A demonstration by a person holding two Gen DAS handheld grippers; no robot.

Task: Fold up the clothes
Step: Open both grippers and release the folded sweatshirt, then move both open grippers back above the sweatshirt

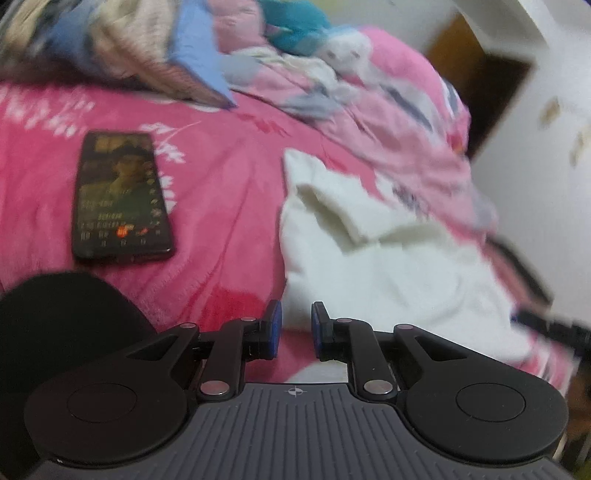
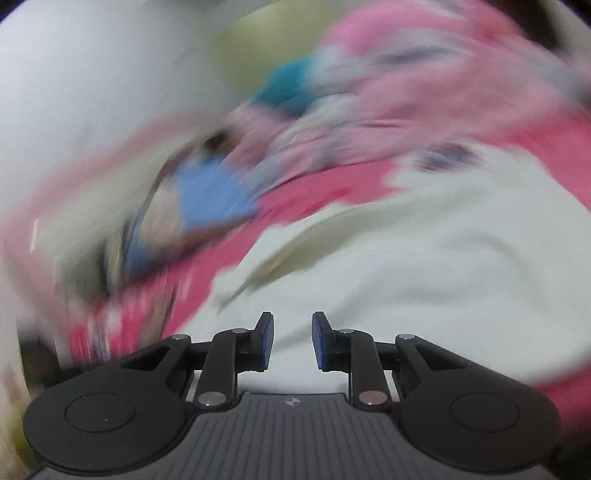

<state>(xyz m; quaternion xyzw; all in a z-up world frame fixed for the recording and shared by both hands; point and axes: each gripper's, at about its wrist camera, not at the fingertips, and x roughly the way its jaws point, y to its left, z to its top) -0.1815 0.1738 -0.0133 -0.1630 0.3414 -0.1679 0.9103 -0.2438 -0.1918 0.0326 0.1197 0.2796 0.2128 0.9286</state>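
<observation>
A white garment (image 1: 388, 266) lies crumpled on a pink blanket (image 1: 229, 192), with one flap folded over near its top. My left gripper (image 1: 296, 330) hovers at the garment's near left edge. Its blue pads stand a little apart with nothing caught between them, so it is open. The right wrist view is badly smeared by motion. There my right gripper (image 2: 292, 341) hangs over the same white garment (image 2: 406, 240), its jaws narrowly apart and empty. Pink blanket (image 2: 303, 195) shows beyond the garment.
A black phone (image 1: 120, 199) with a lit screen lies on the blanket, left of the garment. Behind are a heap of clothes (image 1: 110, 48), a teal item (image 1: 295, 26) and a pale pink quilt (image 1: 388, 110). A round black object (image 1: 55, 317) sits near left.
</observation>
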